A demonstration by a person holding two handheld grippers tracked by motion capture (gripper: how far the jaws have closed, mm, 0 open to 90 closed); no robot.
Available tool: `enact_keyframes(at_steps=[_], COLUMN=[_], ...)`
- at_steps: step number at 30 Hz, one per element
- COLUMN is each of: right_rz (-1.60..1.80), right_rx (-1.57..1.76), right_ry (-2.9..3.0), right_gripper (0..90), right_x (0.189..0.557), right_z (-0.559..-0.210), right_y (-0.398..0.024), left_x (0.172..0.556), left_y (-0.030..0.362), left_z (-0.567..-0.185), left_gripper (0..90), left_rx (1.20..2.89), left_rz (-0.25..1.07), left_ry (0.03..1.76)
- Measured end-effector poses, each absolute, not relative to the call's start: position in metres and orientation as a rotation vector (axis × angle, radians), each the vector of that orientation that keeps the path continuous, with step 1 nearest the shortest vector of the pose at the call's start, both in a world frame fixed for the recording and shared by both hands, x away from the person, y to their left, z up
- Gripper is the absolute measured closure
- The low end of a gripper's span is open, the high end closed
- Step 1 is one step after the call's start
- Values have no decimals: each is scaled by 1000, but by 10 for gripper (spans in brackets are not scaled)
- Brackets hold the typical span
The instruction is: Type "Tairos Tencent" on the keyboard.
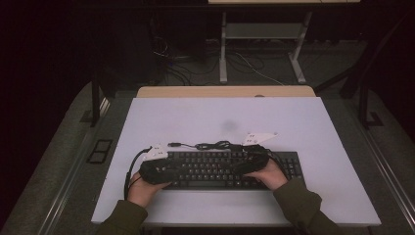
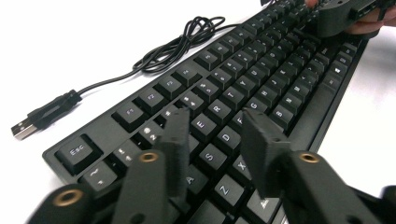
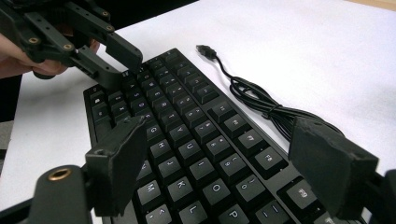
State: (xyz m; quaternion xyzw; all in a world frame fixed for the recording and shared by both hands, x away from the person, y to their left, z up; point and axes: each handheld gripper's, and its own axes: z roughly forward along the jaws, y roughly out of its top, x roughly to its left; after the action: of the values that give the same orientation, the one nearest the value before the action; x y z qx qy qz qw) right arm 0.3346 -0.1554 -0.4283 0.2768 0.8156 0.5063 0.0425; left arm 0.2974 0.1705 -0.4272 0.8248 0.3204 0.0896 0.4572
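You sit at a pale bench (image 1: 313, 196) with a black keyboard (image 1: 215, 169) lying flat across its near half, long side toward you.

On the left, your left claw (image 2: 212, 137) hovers just above the keys around A, S and D. Its jaws stand partly apart with nothing between them, and the pads press on no key.

Behind the keyboard, on the bare bench top, its black cable (image 1: 213, 145) lies in a loose coil, and the USB plug (image 2: 23, 129) rests unplugged off the keyboard's far left corner, touching nothing else.

On the right, your right claw (image 3: 224, 163) hangs over the right-hand letter keys. Its jaws are spread wide, one over the keys, the other out toward the cable side. It grasps nothing.

The step in hand looks like working the keys, or setting the keyboard in place, with both claws released. A fair next move would bring the left claw's tip down onto one key only, keeping it off the neighbouring keys.
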Motion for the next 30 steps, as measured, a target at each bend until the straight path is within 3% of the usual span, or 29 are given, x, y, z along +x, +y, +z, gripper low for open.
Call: enact_keyframes(at_steps=[5,18,26,30], right_rz=[1549,1547,1540,1511], right_rx=[844,830,812,801], right_ry=[2496,2520,2563,2586], right_gripper=[191,219,337,433], right_x=[335,340,345,345], right_z=[-428,-426,-426,-428], right_y=[-156,-151,-147,-144], left_x=[298,300,300,301], left_y=[166,156,153,151], left_z=[-427,-428,-429,-430], left_gripper=[421,178,130,52], left_rx=[2007,2002,1998,2012], left_rz=[225,236,229,231], left_ry=[803,810,794,795])
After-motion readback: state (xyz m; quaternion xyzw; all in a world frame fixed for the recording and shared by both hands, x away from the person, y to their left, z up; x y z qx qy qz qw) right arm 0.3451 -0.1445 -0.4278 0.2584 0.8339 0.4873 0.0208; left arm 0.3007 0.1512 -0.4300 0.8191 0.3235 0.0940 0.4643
